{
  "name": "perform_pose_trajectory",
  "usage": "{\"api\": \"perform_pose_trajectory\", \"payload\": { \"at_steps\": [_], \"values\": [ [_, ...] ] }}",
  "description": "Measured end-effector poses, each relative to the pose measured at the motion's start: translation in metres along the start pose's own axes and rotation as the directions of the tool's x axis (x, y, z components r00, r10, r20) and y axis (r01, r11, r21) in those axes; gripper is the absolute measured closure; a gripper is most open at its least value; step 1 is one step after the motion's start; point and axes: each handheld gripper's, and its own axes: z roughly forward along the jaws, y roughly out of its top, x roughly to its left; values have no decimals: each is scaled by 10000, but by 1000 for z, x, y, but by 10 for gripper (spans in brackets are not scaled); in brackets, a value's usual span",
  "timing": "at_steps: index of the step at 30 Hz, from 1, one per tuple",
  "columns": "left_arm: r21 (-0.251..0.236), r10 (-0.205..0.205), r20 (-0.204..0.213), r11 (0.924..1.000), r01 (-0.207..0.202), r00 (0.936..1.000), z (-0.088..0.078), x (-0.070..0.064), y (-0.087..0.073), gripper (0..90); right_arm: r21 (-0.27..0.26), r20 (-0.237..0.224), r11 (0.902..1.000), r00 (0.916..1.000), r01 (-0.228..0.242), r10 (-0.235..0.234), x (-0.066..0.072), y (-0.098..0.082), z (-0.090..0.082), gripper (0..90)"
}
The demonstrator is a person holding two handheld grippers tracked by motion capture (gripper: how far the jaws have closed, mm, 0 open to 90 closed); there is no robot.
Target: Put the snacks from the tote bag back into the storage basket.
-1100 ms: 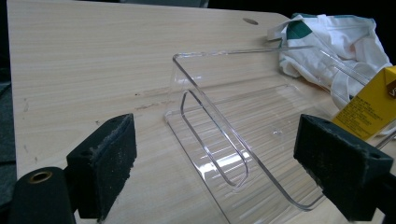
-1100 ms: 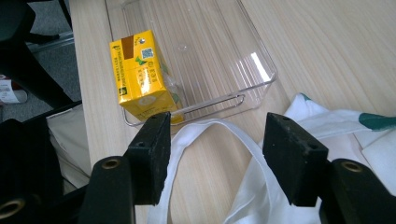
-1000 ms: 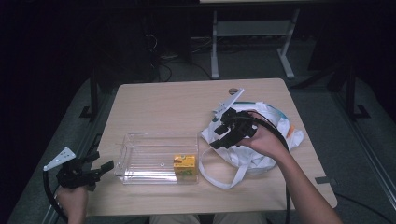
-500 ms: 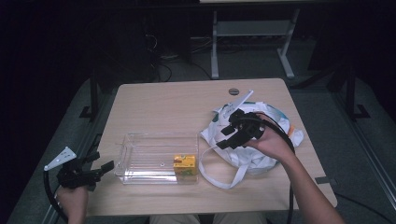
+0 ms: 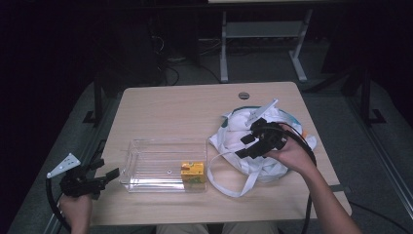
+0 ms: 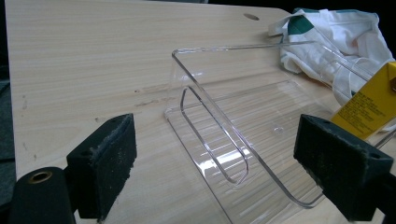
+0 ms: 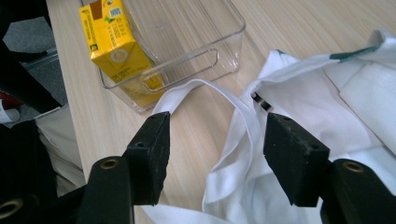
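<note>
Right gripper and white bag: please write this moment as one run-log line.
right gripper: open, above white bag strap | left gripper: open, empty | yellow carton: in clear bin

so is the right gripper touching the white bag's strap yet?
Apart. In the right gripper view the right gripper has its jaws open above the strap of the white bag, and neither pad meets the cloth.
</note>
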Motion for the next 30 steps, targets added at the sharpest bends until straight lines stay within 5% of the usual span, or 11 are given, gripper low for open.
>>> {"api": "perform_pose_trajectory", "payload": {
  "at_steps": [30],
  "values": [
    [242, 98, -18, 9997, -98, 9999, 2, -1, -1, 127, -397, 452, 9895, 9890, -1392, 1410, -7, -61, -12, 397]
  ]
}}
